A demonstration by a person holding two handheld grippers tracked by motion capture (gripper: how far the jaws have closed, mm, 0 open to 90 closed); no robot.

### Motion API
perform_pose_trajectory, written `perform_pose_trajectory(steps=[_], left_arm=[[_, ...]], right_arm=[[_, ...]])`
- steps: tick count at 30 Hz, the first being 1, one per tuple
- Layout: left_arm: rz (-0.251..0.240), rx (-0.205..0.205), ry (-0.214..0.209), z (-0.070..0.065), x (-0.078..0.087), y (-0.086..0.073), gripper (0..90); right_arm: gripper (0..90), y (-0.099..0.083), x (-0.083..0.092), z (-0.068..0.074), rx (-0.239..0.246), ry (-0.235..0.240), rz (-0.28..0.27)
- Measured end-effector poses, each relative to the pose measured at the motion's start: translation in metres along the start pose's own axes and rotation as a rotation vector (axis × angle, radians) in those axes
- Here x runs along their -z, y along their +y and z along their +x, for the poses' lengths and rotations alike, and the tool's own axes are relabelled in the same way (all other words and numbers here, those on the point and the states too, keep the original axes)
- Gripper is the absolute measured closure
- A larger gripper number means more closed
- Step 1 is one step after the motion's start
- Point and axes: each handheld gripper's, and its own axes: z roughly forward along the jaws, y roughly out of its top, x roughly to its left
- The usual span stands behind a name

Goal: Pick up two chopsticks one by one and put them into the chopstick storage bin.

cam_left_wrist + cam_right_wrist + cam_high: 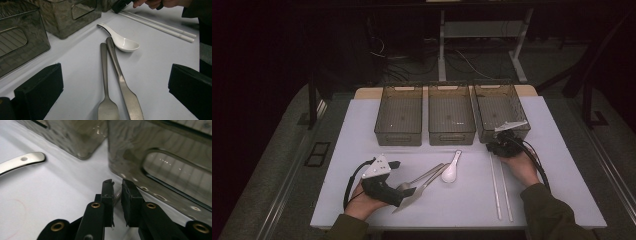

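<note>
Chopsticks (pixel 500 187), lengthwise away from person, far tips between nearly clenched right tongs (pixel 117 195), left tongs (pixel 112 85) released.

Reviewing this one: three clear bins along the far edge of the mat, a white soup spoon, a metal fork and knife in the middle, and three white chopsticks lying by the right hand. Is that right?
Not quite. There are two white chopsticks, not three; the high view shows the pair lying side by side by the right hand, and the left gripper view agrees. The three bins, soup spoon, fork and knife are as you say.

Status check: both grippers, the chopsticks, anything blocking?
Left gripper open, fingers straddling fork and knife. Right gripper nearly closed at far end of chopsticks, grip unconfirmed. Right bin close ahead.
</note>
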Motion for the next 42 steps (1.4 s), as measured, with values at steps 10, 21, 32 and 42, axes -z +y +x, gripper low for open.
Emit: perform_pose_trajectory(steps=[10,21,32,42], left_arm=[[-0.002,0.004,0.002,0.0,0.001,0.0,0.0],[-0.006,0.003,0.003,0.0,0.001,0.0,0.0],[-0.009,0.002,0.004,0.001,0.002,0.0,0.0],[-0.001,0.004,0.005,0.0,0.0,0.0,0.0]], right_arm=[[80.2,0.008,-0.007,0.023,0.055,0.043,-0.001],[80.2,0.016,-0.014,0.049,0.133,0.057,-0.005],[73.0,0.01,0.029,0.028,0.085,0.042,-0.064],[74.7,-0.011,0.031,-0.011,-0.077,-0.045,-0.005]])
